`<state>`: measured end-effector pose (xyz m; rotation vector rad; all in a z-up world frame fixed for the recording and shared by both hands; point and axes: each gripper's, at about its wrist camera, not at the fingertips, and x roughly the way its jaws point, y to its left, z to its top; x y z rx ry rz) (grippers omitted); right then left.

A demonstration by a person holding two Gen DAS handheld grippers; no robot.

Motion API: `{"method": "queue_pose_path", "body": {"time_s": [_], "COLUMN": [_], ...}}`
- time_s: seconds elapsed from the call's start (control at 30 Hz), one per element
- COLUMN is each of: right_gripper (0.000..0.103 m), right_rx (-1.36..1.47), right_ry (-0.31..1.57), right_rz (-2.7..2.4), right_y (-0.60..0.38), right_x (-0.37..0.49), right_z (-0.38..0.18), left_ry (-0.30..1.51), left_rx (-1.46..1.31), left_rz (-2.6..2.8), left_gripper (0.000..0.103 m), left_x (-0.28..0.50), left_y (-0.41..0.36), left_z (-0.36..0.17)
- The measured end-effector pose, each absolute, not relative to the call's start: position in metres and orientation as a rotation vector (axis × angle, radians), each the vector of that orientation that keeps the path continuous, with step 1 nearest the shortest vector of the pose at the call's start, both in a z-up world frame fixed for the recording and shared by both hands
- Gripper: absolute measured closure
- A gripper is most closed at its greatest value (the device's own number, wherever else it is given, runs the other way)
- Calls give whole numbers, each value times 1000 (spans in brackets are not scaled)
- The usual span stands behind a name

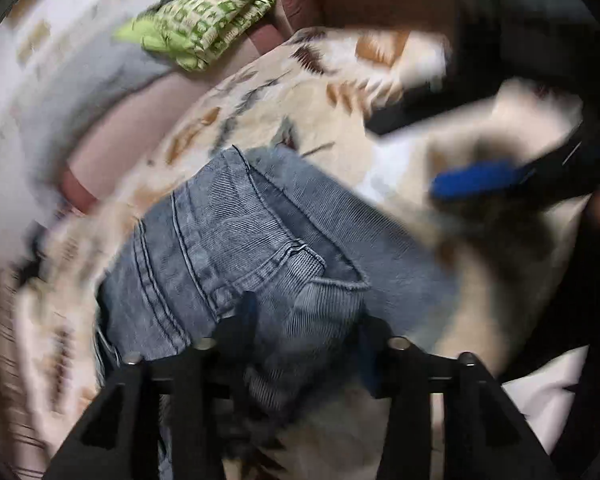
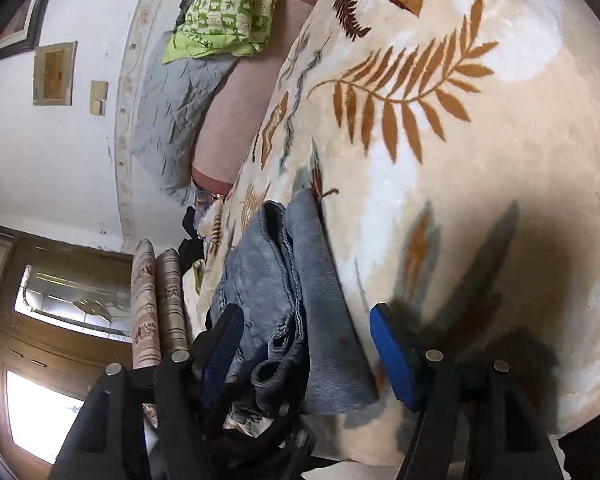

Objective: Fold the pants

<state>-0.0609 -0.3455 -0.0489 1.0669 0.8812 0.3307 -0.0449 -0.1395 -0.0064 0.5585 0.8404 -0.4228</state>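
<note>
Left wrist view, much blurred: the pants (image 1: 236, 248) are blue-grey jeans, faded, with a fine ribbed weave, doubled seams and a back pocket facing up; they lie bunched on a cream blanket (image 1: 300, 96) printed with brown and grey leaves; the left gripper (image 1: 304, 332) has denim between its two black fingers, but whether the pads press on the cloth I cannot tell through the blur; the other tool's blue pad (image 1: 480, 180) shows at the right edge, apart from the jeans.

Right wrist view, sharp: the pants (image 2: 284, 280) lie folded into a long narrow bundle near the blanket's (image 2: 480, 208) left edge, layers stacked, a hem curling at the near end; the right gripper (image 2: 304, 352) stands wide around that near end, its left finger beside the fold, its blue-padded right finger (image 2: 392, 360) clear of the cloth over the blanket; nothing is pinched. Beyond, a green patterned cloth (image 2: 228, 8) lies over grey bedding (image 2: 172, 112) against a white wall (image 2: 40, 152).
</note>
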Motion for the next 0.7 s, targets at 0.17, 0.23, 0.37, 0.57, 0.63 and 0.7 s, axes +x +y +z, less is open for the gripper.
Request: {"method": "queue_pose_path", "body": {"time_s": [0.17,0.23,0.37,0.57,0.63,0.7], "right_gripper": [34,34,34,34,34,56], "right_rx": [1032,1003,914,906,883,813], "right_ry": [863,885,993,1088,1131,1146], "right_rz": [399,455,476,463,446,456], "right_y": [-335,-321,-292,-270,-262,-251], "right_x": [-59,-58,-49,-39,-34,-33], "right_z": [-34,-31,-33,-40,-42,-39], "left_ry": [663,629,779,833,820,827], "left_rx": [234,156,96,74,74,41], "left_rz": [-313,-157,50,32,30,22], "left_gripper": [23,18,18,18,18,17], "left_x": [-57,-51,-17,-12,-15,-19], "left_y": [-49,-5,45,45,46,47], "left_z": [66,71,40,-1,-6,-8]}}
